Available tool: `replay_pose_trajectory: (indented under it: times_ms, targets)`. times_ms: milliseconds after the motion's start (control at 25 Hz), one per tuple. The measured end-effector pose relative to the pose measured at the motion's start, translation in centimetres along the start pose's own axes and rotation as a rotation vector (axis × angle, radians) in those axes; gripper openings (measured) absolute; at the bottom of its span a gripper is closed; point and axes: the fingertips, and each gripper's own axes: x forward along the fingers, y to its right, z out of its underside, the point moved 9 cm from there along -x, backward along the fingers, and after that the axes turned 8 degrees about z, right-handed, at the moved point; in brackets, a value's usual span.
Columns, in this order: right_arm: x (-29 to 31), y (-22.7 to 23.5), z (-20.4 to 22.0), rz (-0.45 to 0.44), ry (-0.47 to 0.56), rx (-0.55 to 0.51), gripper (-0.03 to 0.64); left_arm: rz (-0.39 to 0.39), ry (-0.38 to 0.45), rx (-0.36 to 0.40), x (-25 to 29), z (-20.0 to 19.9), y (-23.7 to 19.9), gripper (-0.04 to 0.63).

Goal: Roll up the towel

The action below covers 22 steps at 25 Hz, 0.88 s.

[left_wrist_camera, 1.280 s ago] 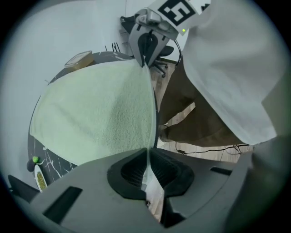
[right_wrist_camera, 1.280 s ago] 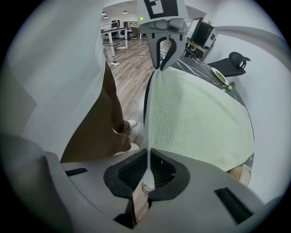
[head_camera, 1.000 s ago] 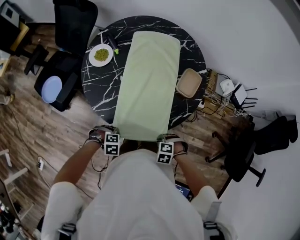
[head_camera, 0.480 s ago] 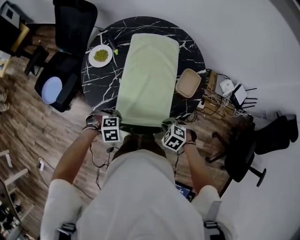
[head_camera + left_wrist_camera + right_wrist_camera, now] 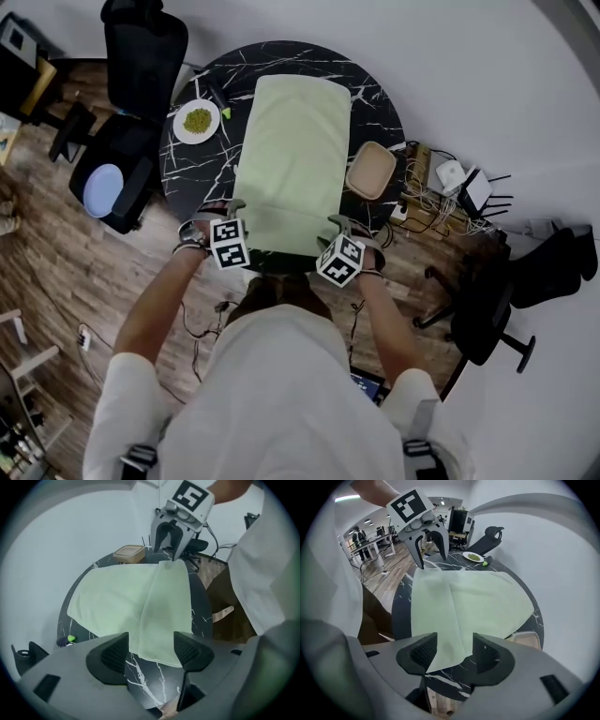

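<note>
Near the table (image 5: pixel 202 169) edge, left tongs (image 5: pixel 146 649) and right tongs (image 5: pixel 453 649) are opening, towel (image 5: pixel 292 150) corners loose between them.

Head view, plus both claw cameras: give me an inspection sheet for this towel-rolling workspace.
Surface: round black marble table, mostly covered.
Job's things: pale green towel, flat, near end folded over once.
Clutter: white plate of green food; tan lidded box.
Grippers: left claw and right claw over the fold's corners, jaws opening, towel between, not gripped.
Cables: cable tangle beside white router, on floor.
Surroundings: black office chairs, wooden floor.
</note>
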Motion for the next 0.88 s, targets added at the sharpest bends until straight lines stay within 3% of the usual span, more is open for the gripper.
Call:
replay_pose_trajectory:
  times_ms: [160,320,440,880]
  targets:
    - [-0.9,-1.4,-0.4,0.043,0.036,-0.081,0.212,0.003,-0.004,0.022,0.2,0.1,1.2,0.281]
    - [-0.6,-5.6,-1.2,-0.037,0.057,-0.201,0.210,0.043,-0.013,0.118,1.3,-0.8,3.9,0.281]
    - [0.4,-7.8,-1.1,-0.097,0.036,-0.201,0.208,0.080,-0.033,0.175,2.7,-1.3,6.2,0.281]
    - [3.2,-9.4,-0.1,-0.142,-0.073,-0.256,0.142,0.116,-0.092,0.093,6.0,-1.1,7.6,0.256]
